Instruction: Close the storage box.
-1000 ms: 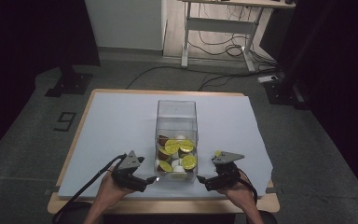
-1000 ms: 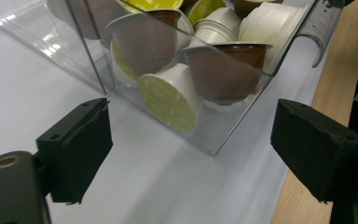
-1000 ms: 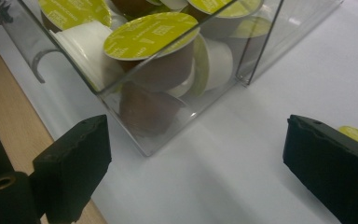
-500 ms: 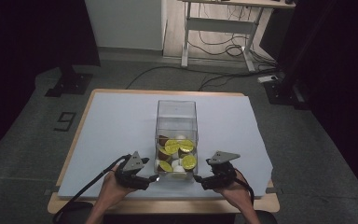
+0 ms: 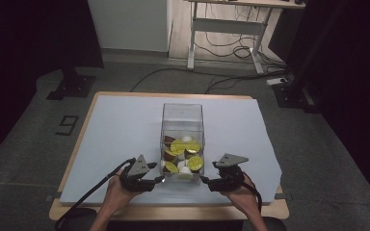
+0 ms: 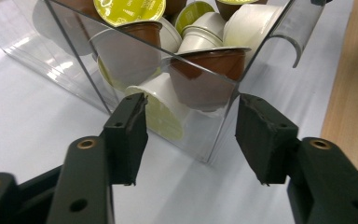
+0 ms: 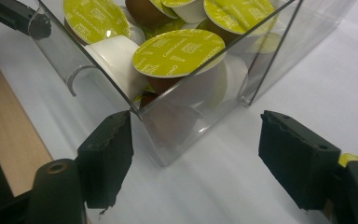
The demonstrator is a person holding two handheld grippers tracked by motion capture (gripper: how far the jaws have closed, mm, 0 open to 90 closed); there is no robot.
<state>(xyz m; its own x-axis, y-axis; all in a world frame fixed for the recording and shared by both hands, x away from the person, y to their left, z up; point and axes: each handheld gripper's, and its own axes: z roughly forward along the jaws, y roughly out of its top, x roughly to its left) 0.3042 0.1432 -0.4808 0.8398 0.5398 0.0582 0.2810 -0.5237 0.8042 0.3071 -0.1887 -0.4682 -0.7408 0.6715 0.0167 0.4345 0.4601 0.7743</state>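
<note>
Low in the centre of the high view, the clear box (image 5: 182, 126) of coffee capsules (image 5: 179, 147) sits on the desk (image 5: 125, 120). The left gripper (image 5: 160, 179) and right gripper (image 5: 203, 180) flank its near corners. Both sets of jaws have just been closing, yet they stand apart, each straddling a corner without pressing on it.

Change noted: your left hand-held gripper (image 6: 189, 135) and right hand-held gripper (image 7: 193, 158) have just been closing their jaws, each now straddling a near bottom corner of the clear capsule box (image 5: 182, 120), pads not pressing yet.
</note>
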